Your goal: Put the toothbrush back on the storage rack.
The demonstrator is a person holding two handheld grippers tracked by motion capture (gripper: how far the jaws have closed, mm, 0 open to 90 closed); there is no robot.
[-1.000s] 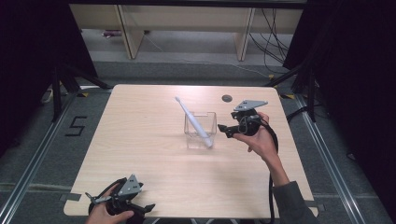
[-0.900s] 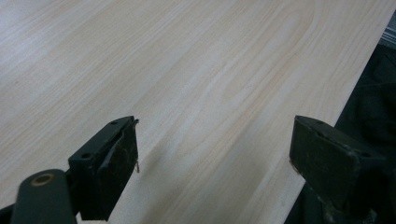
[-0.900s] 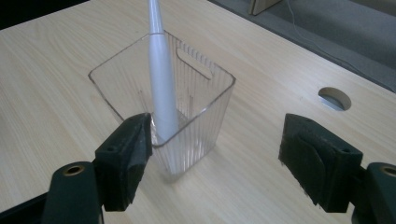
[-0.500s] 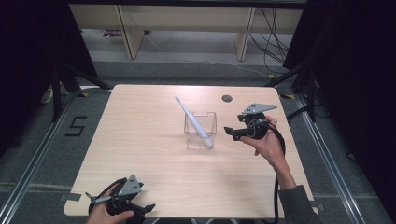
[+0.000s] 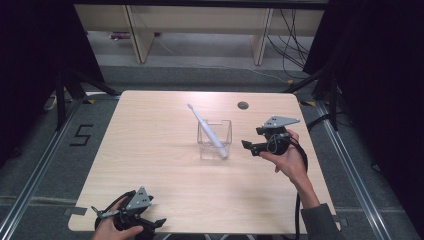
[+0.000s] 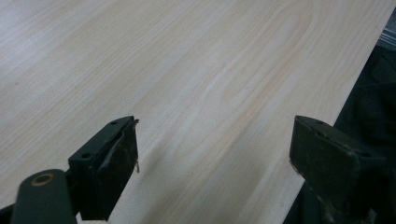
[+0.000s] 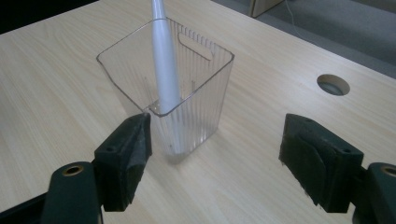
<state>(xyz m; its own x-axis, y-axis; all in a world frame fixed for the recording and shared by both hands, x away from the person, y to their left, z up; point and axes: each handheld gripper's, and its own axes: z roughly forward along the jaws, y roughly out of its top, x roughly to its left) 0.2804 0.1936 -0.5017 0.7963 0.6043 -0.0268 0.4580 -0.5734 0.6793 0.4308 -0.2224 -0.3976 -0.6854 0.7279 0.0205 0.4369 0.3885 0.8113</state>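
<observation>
While the person's right hand hovers at the right of the high view, its tongs stand wide apart with nothing between them, pointed toward a clear plastic cup near the middle of the pale wooden surface. Seen along those tongs, the cup sits just beyond the jaw tips, a little to the left of centre, apart from both. It is square, ribbed down its walls, with a slot cut near the rim on the far side. A white toothbrush leans in it, thick end down in the bottom, thin end slanting out toward the upper left of the frame.

My guess is that both things are light. The cup looks thin and rigid, likely to slide or tip under a sideways nudge, and its ribbed wall may give some purchase; pinching one wall near the rim seems safest. The toothbrush looks stiff and smooth, so a hold on the handle just above the rim, squarely across it, would suit.

Down at the lower left of the high view, the left tongs rest at the near edge of the surface, also spread wide and empty over bare wood. A small round hole lies in the surface beyond the cup.
</observation>
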